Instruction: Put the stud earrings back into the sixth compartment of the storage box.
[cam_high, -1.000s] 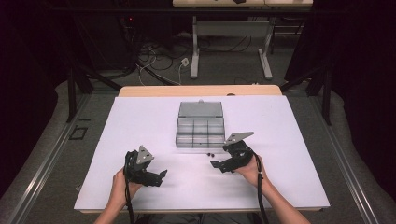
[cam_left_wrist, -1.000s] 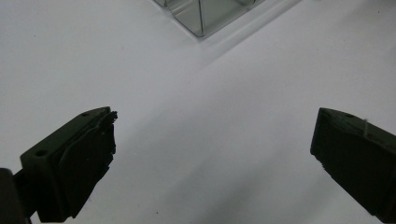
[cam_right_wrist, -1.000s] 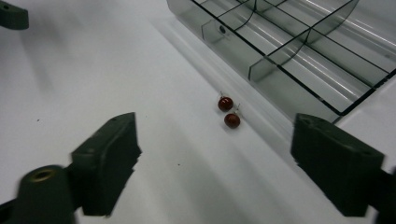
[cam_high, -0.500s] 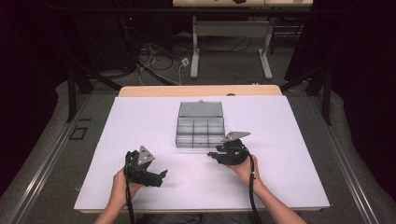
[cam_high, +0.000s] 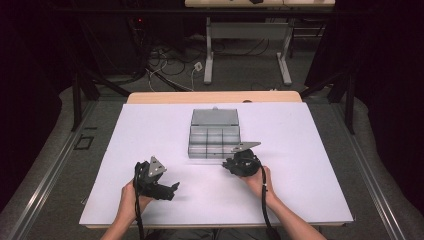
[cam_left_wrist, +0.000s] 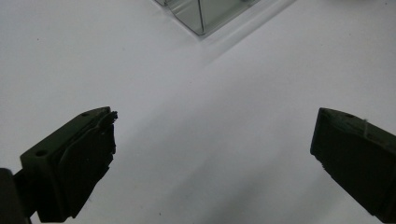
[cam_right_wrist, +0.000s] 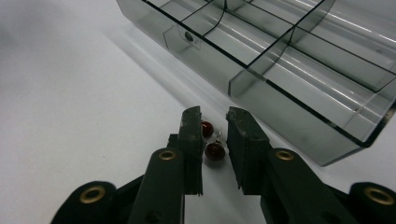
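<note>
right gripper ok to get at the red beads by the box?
Probably yes. The right gripper has just been closing and brackets the two red beads on the white table; nothing blocks them, and the compartment box stands just beyond. Pads not visibly pressing yet.

High view overhead, gripper views close, sharing compartment box (cam_high: 214, 141)

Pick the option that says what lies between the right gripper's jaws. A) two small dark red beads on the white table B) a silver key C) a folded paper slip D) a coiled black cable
A: in the right gripper view, two dark red beads lie on the table between the right gripper jaws, just in front of the clear compartment box.
</note>
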